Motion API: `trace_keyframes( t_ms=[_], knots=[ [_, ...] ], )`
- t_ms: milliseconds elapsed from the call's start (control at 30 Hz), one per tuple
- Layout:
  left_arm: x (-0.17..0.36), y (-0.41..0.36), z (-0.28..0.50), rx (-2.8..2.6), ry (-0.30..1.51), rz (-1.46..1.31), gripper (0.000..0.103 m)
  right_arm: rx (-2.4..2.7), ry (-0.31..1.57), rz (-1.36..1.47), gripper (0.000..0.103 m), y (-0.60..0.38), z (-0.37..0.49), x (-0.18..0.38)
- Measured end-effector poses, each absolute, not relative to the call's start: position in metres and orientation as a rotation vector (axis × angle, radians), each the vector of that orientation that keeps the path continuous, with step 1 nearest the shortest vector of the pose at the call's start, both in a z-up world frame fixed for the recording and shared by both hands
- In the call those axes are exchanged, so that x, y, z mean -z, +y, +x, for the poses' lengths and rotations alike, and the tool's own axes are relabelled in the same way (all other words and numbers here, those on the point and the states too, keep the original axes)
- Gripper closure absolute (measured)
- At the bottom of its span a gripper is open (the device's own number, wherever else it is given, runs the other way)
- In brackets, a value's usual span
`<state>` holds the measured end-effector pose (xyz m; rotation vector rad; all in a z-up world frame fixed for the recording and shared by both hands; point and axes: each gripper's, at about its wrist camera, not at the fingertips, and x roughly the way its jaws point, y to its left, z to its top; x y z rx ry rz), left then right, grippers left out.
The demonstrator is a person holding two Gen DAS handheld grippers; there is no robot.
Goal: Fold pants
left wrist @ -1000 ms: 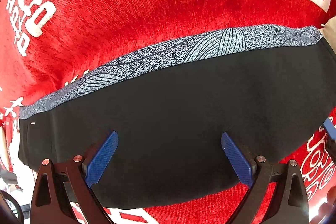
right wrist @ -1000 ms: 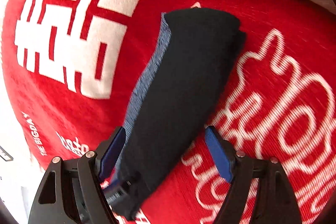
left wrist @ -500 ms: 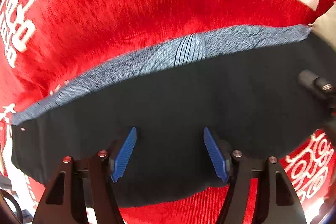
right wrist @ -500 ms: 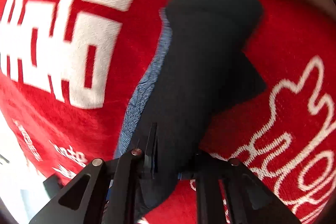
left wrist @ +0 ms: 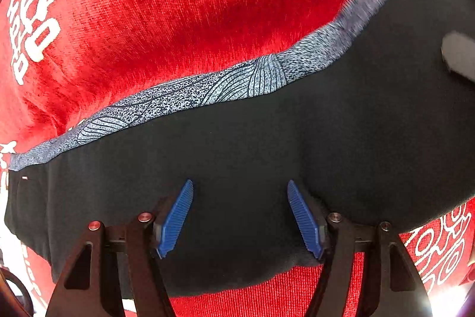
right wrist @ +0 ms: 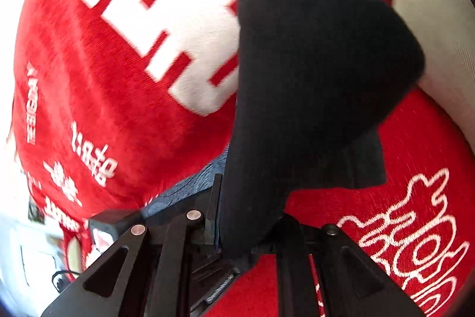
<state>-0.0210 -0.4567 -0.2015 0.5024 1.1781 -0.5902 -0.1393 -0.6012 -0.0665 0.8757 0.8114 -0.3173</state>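
My right gripper [right wrist: 246, 236] is now clamped on one end of the pants [right wrist: 311, 73]; a second ago its 2 fingers stood wide on either side of that dark cloth, and since then they have closed and carried the end up off the red blanket [right wrist: 98, 97]. The fabric rises from my pinch in a thick black hump, with a slip of the blue patterned waistband [right wrist: 190, 183] showing low at the left.

My left gripper [left wrist: 240, 216] has narrowed from its wider spread, yet its 2 blue pads [left wrist: 175, 219] are apart, tips down on the middle of the pants [left wrist: 237, 156]. I cannot tell whether they pinch a ridge of cloth or only press it flat. In that view the garment lies across the blanket, waistband [left wrist: 243, 79] along its far edge, and its right end is already lifting and blurred.

To me this means the fold has begun: 1 end is airborne, the middle looks anchored, and the raised end should next travel over the flat part.
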Motion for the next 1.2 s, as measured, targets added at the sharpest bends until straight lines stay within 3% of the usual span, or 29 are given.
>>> trace_keyframes(
  t_ms=[367, 567, 733, 900, 933, 967, 1033, 1100, 1200],
  knots=[
    [0.198, -0.396, 0.007, 0.693, 1.275, 0.346, 0.034, 0.244, 0.909, 0.613, 0.089, -0.531, -0.095, 0.034],
    [0.177, -0.291, 0.046, 0.602, 1.304, 0.281, 0.034, 0.266, 0.979, 0.415, 0.089, -0.472, -0.062, 0.031],
    [0.177, -0.198, 0.099, 0.439, 1.312, 0.293, 0.034, 0.330, 1.074, 0.180, 0.088, -0.394, -0.023, 0.064],
    [0.181, -0.142, 0.120, 0.323, 1.310, 0.317, 0.034, 0.405, 1.190, -0.079, 0.074, -0.327, -0.009, 0.129],
    [0.180, -0.133, 0.126, 0.314, 1.312, 0.311, 0.034, 0.421, 1.192, -0.131, 0.067, -0.319, -0.009, 0.134],
    [0.178, -0.127, 0.131, 0.309, 1.312, 0.305, 0.034, 0.422, 1.189, -0.188, 0.052, -0.307, -0.009, 0.137],
    [0.172, -0.118, 0.137, 0.319, 1.309, 0.289, 0.034, 0.360, 1.165, -0.195, 0.035, -0.294, -0.021, 0.128],
    [0.162, -0.121, 0.141, 0.356, 1.311, 0.275, 0.023, 0.289, 1.168, -0.182, 0.035, -0.287, -0.037, 0.118],
    [0.137, -0.138, 0.128, 0.465, 1.293, 0.249, 0.021, 0.257, 1.169, -0.143, 0.035, -0.293, -0.057, 0.102]
  ],
)
